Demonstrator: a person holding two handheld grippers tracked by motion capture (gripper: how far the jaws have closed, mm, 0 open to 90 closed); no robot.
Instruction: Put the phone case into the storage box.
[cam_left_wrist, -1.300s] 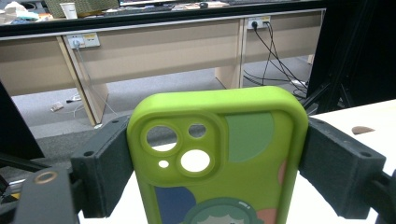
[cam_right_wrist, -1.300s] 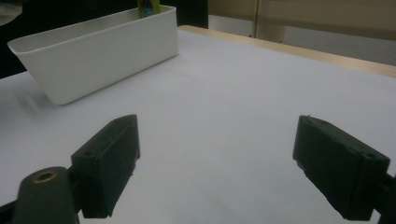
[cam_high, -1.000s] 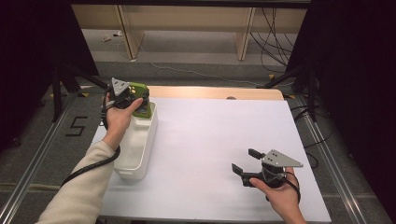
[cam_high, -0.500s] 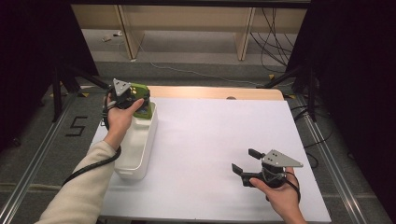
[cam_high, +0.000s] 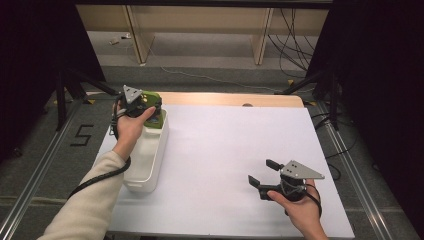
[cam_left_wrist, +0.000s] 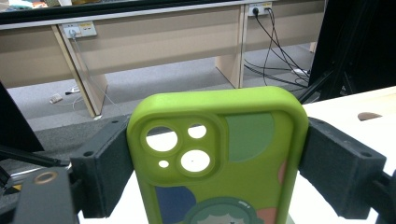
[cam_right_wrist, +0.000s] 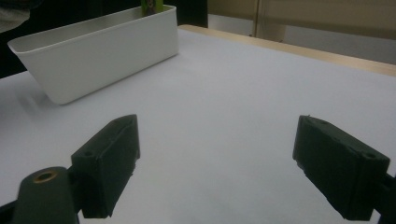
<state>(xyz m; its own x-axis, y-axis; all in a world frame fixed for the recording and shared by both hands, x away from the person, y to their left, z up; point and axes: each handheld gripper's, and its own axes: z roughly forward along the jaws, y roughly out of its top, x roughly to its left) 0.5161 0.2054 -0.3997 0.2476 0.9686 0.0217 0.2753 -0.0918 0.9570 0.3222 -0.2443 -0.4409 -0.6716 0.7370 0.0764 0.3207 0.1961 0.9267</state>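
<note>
Phone case (cam_left_wrist: 219, 158) sits pinched in our left claw (cam_high: 142, 107) above the white bin (cam_high: 145, 160); our right claw (cam_high: 264, 172) stands spread.

Even overhead light falls on the white counter (cam_high: 225, 150), which reads bright but not blown out in the high view; both flanks of that view sink into near-black. Soft, short shadows lie beneath the white bin (cam_high: 145, 160). The left gripper view is well lit and sharp on the green phone case (cam_left_wrist: 219, 158), with slight softness in the far background. The right gripper view is dimmer and bluish, with the near claw pads (cam_right_wrist: 107, 163) blurred and dark.
</note>
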